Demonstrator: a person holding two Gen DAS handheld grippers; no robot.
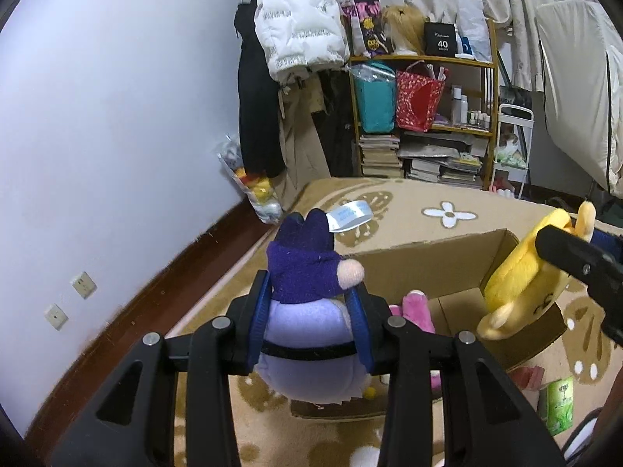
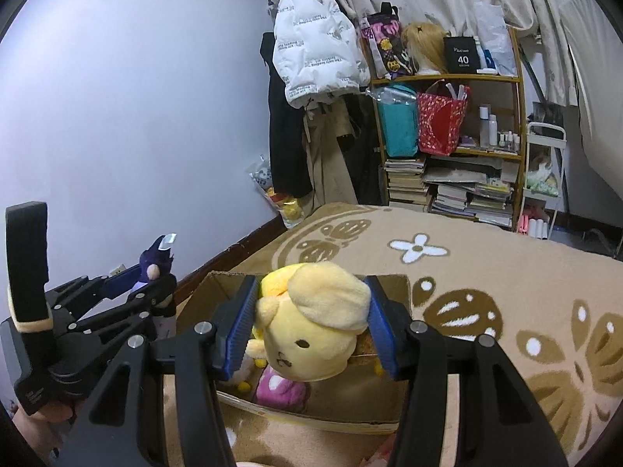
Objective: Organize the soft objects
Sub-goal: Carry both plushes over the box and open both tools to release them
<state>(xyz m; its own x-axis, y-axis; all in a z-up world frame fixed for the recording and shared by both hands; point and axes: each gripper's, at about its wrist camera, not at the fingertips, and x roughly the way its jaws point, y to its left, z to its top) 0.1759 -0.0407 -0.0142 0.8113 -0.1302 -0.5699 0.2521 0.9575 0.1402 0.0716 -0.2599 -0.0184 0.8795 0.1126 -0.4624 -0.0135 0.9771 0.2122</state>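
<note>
My left gripper point(image 1: 311, 307) is shut on a purple and lilac plush toy point(image 1: 307, 311) with a white tag, held above the near left edge of an open cardboard box point(image 1: 428, 260). My right gripper point(image 2: 311, 323) is shut on a yellow dog plush point(image 2: 311, 327), held over the box point(image 2: 350, 397). A pink plush point(image 2: 280, 389) lies inside the box; it also shows in the left wrist view point(image 1: 416, 307). The yellow plush point(image 1: 518, 280) and right gripper point(image 1: 576, 268) show at the right of the left wrist view. The left gripper point(image 2: 155, 292) shows at the left of the right wrist view.
The box sits on a tan patterned carpet point(image 2: 486, 272). A shelf point(image 2: 447, 132) with bags, books and bottles stands at the back, coats point(image 2: 319, 39) hang beside it. A bag of toys point(image 1: 253, 186) leans on the wall. A green packet point(image 1: 560, 404) lies right of the box.
</note>
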